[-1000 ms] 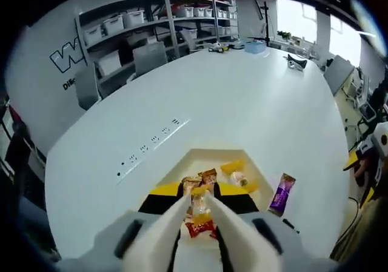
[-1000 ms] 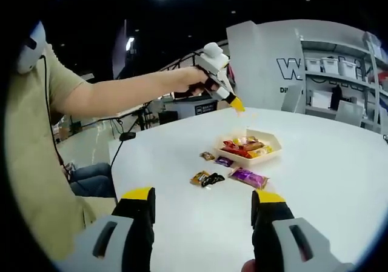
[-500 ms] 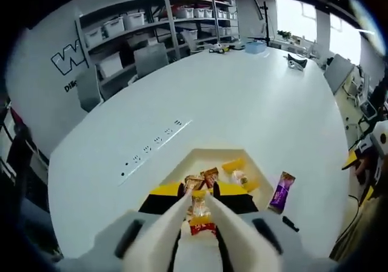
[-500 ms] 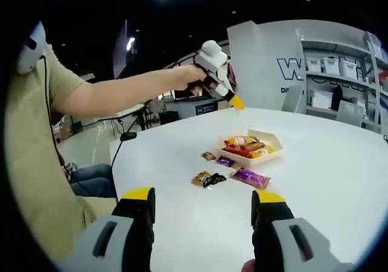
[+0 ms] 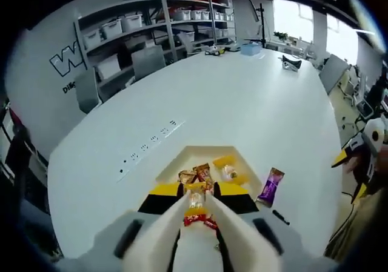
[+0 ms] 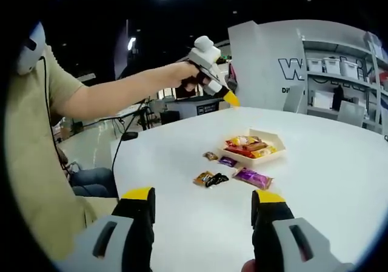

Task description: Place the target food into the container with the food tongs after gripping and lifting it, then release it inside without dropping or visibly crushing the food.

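Left gripper view: the left gripper [image 5: 195, 206] has risen above the tray [image 5: 171, 163], jaws nearly closed with nothing surely between them; a snack [image 5: 195, 200] now lies in the tray below, so release looks done. Jaws hide it partly.

Right gripper view: the right gripper [image 6: 203, 214] hangs released, well short of the tray [image 6: 271, 155]; the left gripper [image 6: 225, 96] is raised beyond.

You are working over a smooth white table [image 6: 315, 205] that is giving off a soft sheen. Glossy foil-like snack wrappers [image 6: 250, 177] are glinting beside the matt, cream container [image 6: 271, 140].
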